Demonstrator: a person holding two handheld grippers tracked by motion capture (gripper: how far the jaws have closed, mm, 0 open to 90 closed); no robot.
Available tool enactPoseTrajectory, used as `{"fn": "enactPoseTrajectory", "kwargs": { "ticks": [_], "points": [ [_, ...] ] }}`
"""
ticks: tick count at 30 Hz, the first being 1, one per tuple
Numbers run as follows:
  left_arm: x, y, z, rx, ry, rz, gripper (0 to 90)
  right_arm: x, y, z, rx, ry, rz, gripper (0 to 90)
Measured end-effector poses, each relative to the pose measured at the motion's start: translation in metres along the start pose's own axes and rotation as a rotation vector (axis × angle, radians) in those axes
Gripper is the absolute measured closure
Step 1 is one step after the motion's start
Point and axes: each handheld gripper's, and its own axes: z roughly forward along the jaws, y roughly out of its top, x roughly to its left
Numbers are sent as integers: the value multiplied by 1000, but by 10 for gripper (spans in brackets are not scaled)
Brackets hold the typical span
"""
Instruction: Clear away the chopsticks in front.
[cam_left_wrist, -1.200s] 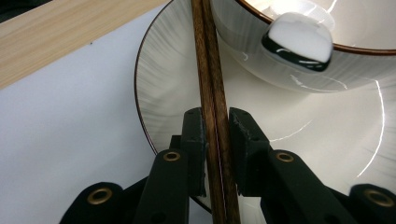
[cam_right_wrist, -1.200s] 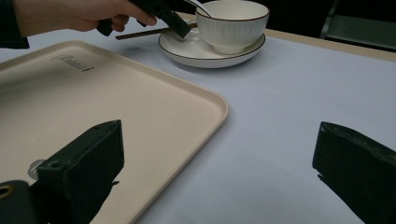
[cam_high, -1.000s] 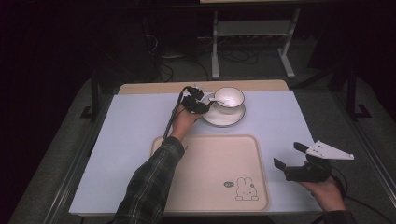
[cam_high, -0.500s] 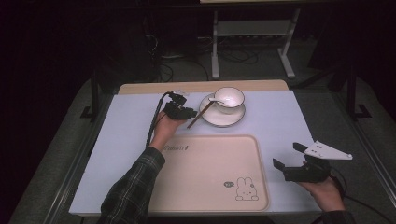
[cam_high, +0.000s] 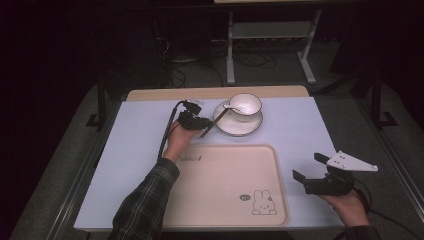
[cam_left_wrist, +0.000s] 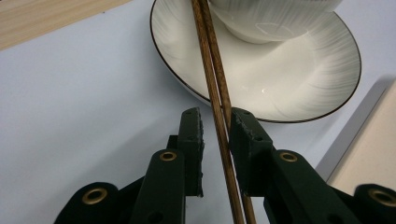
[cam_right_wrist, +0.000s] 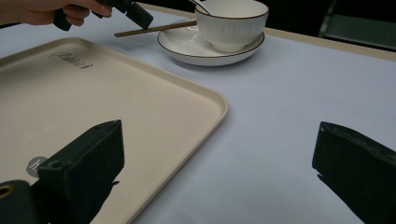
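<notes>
A pair of brown chopsticks (cam_left_wrist: 211, 70) leans on the left rim of a white plate (cam_left_wrist: 299, 70), tips toward a white bowl (cam_high: 246, 105) that stands on the plate with a spoon (cam_high: 230, 106) in it. My left gripper (cam_left_wrist: 215, 119) straddles the chopsticks' lower part. Its jaws have just been closing and stand narrow, with a small gap showing at the left pad (cam_left_wrist: 192, 135). In the high view this gripper (cam_high: 194, 120) sits just left of the plate (cam_high: 235, 127). My right gripper (cam_right_wrist: 219, 140) is wide open over the table, right of the tray, with nothing between its jaws.
A beige tray (cam_high: 225, 190) with a rabbit print lies at the table's front middle, its far edge close to the plate. The pale blue table top (cam_high: 140, 150) ends in a wooden strip at the back. Cables and a metal stand lie on the dark floor beyond.
My left hand has drawn back from the bowl, leftward and toward the person, to the chopsticks at the plate's left rim. The right hand has kept still.
</notes>
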Motion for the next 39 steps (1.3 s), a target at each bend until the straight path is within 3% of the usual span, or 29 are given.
{"fn": "enactPoseTrajectory", "kwargs": {
  "ticks": [10, 15, 24, 32, 39],
  "points": [
    [1, -3, 8, 19, 0, -7, 752, 0, 0, 0, -1, 1, -2, 17],
    [2, -6, 17, 29, -6, -30, 794, -1, 0, -1, -1, 2, 2, 17],
    [3, -6, 17, 27, 14, -45, 838, -1, 0, -1, -4, 0, 2, 17],
    [6, -4, 6, 18, 18, -64, 848, -1, 0, -1, -3, 0, 2, 17],
    [8, -5, -13, 8, 23, -67, 849, -1, 0, -1, -5, -1, 2, 18]
  ]
}}
